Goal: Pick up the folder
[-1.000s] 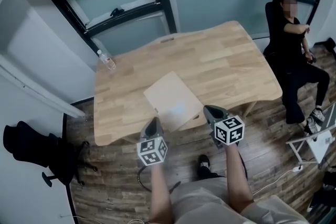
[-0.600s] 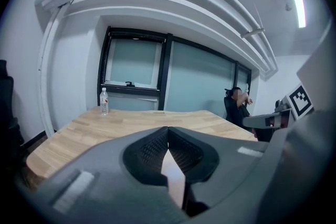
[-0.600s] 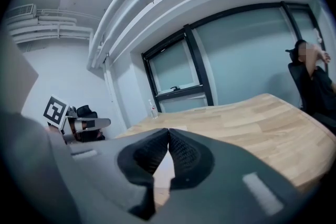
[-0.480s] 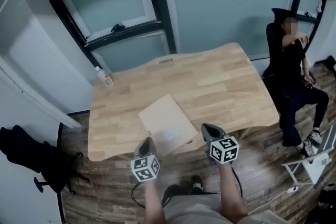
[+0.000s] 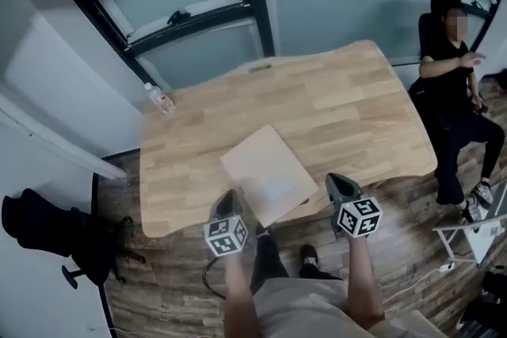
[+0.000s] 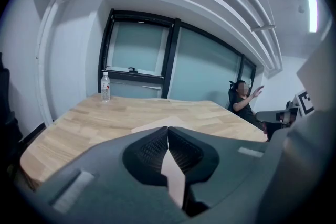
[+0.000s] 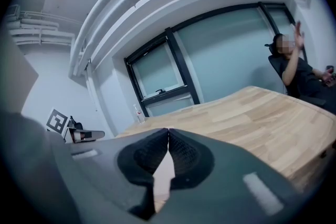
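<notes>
A pale beige folder (image 5: 268, 174) lies flat on the wooden table (image 5: 341, 107), with one corner over the near edge. Both grippers hang just off that edge, one on each side of the folder. My left gripper (image 5: 229, 199) is at the folder's left, shut and holding nothing. My right gripper (image 5: 338, 184) is at its right, also shut and holding nothing. In the left gripper view the folder (image 6: 155, 124) shows just beyond the closed jaws. In the right gripper view a strip of folder (image 7: 164, 168) shows below the closed jaws.
A water bottle (image 5: 161, 99) stands at the table's far left corner. A person in black (image 5: 455, 75) sits at the right of the table. A black chair (image 5: 40, 222) stands on the floor at the left, a white rack (image 5: 475, 222) at the right. Windows are behind the table.
Both grippers have shifted a little along the table's near edge, the left one sinking. Both stay shut. The head view has swung. The folder has not moved.
</notes>
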Available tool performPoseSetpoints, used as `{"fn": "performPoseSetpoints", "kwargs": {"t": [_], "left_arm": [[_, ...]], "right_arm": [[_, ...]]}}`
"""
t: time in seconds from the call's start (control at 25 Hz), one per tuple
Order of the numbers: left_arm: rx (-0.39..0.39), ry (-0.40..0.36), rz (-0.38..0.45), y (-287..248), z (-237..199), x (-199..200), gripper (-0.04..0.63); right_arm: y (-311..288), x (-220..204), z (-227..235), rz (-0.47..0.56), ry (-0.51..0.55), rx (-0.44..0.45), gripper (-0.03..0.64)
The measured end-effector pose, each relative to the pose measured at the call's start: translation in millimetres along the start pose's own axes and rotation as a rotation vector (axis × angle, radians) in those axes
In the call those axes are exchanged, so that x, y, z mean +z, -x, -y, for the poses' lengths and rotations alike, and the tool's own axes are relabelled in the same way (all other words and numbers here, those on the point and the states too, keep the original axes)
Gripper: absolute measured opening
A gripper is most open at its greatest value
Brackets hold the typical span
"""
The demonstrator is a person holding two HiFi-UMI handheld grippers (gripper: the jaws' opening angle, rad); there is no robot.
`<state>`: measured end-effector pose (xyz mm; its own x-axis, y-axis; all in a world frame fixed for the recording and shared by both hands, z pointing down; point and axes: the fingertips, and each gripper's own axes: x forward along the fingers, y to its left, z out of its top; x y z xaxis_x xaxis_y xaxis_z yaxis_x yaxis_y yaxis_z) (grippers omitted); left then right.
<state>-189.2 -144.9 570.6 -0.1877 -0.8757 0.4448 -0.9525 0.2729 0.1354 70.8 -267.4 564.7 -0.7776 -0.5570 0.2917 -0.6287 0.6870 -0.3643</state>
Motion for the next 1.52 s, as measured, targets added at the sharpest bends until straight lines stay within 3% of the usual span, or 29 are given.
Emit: {"fn": "performPoseSetpoints", "kwargs": {"t": [0.24,0.4,0.48,0.6,0.68,0.8,0.88,1.0,1.08,1.24,1.36,1.52], "left_arm": [[-0.121,-0.093,-0.088,-65.6,-32.2,6.9,0.009],[-0.219,-0.119,-0.165,-99.3,-47.9,-7.6,0.009],[-0.277,-0.139,-0.227,-110.1,-54.5,-23.9,0.009],[-0.329,-0.150,-0.288,-132.5,-71.0,-39.7,0.011],[-0.341,-0.096,-0.336,-130.7,-82.0,-59.7,0.072],[-0.367,0.060,-0.394,-133.1,-87.6,-78.2,0.165],[-0.402,0.174,-0.444,-137.6,-82.2,-88.0,0.208],[-0.412,0.369,-0.489,-143.6,-74.9,-99.6,0.333],[-0.403,0.441,-0.485,-157.0,-69.1,-100.9,0.375],[-0.378,0.432,-0.536,-155.3,-62.9,-118.9,0.456],[-0.328,0.418,-0.568,-157.6,-56.5,-126.7,0.474],[-0.238,0.296,-0.546,-170.9,-52.7,-121.2,0.479]], "right_arm": [[-42.0,-13.9,3.0,-0.074,0.018,-0.062,0.003],[-68.7,-28.7,-1.1,-0.112,-0.050,-0.134,0.003],[-83.6,-40.5,-9.2,-0.158,-0.066,-0.123,0.002],[-119.0,-47.1,-12.8,-0.235,0.010,-0.104,0.002],[-129.3,-63.6,-16.4,-0.308,0.046,-0.100,0.003],[-143.9,-77.6,-8.4,-0.407,0.120,-0.078,0.013],[-152.2,-78.4,-3.3,-0.430,0.115,-0.057,0.072],[-168.2,-86.7,-3.2,-0.466,0.090,-0.002,0.200],[-186.8,-93.0,1.2,-0.495,0.100,0.026,0.276],[-199.7,-116.9,0.4,-0.507,0.081,0.037,0.356],[-213.8,-113.6,8.8,-0.515,0.066,0.067,0.373],[-240.7,-110.3,12.7,-0.567,0.084,0.133,0.376]]}}
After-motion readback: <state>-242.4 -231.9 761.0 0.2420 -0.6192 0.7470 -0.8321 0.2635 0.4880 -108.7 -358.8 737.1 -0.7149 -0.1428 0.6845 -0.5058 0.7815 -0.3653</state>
